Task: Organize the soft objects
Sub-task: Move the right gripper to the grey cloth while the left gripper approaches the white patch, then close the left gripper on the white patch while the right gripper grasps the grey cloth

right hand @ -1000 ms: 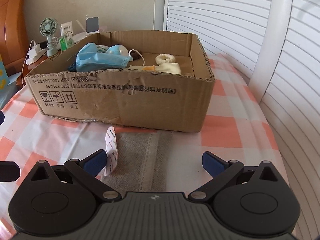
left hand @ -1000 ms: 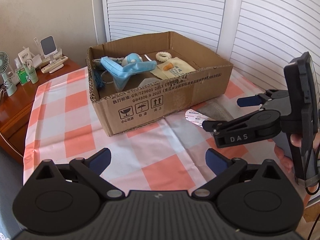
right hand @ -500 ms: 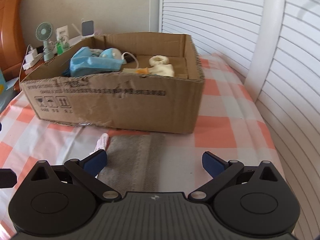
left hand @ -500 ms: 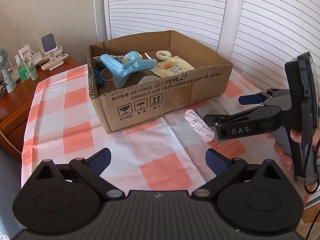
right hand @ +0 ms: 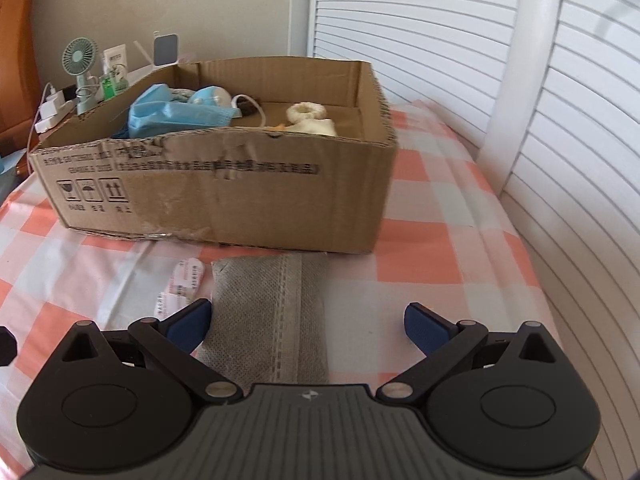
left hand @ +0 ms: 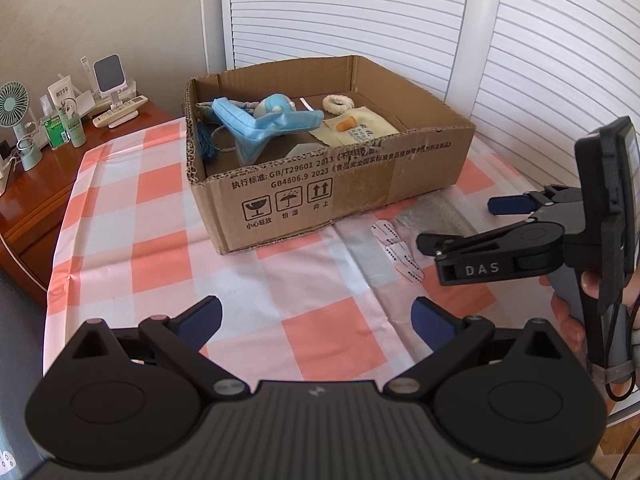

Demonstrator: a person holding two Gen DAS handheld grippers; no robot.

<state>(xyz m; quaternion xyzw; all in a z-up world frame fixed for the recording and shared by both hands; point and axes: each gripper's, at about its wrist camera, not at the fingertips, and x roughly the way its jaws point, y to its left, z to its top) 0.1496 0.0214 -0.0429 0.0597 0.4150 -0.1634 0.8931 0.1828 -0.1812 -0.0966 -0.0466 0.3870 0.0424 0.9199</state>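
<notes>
Cardboard box (right hand: 224, 200) at frame centre already held a blue face mask (right hand: 176, 116) and scrunchie (right hand: 306, 111), while the grey pouch (right hand: 276, 312) and adhesive strips (right hand: 182, 286) lay outside below it, both the left gripper (left hand: 316, 318) and right gripper (right hand: 306, 322) wide-fingered, empty.

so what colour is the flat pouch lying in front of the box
Grey, with a paler stitched strip down its middle. The pouch shows best in the right wrist view.

Looking like a home, prob. a bedroom. White louvred closet doors (left hand: 344, 12) are filling the back wall. A wooden side cabinet (left hand: 36, 184) is carrying everyday bits: small desk fan (left hand: 14, 120), lotion tube (left hand: 68, 116), remote (left hand: 120, 105), chargers. A pink-and-white checked cloth (left hand: 152, 208) is covering the work surface, w/ a cardboard box (left hand: 320, 196) sitting on it.
</notes>
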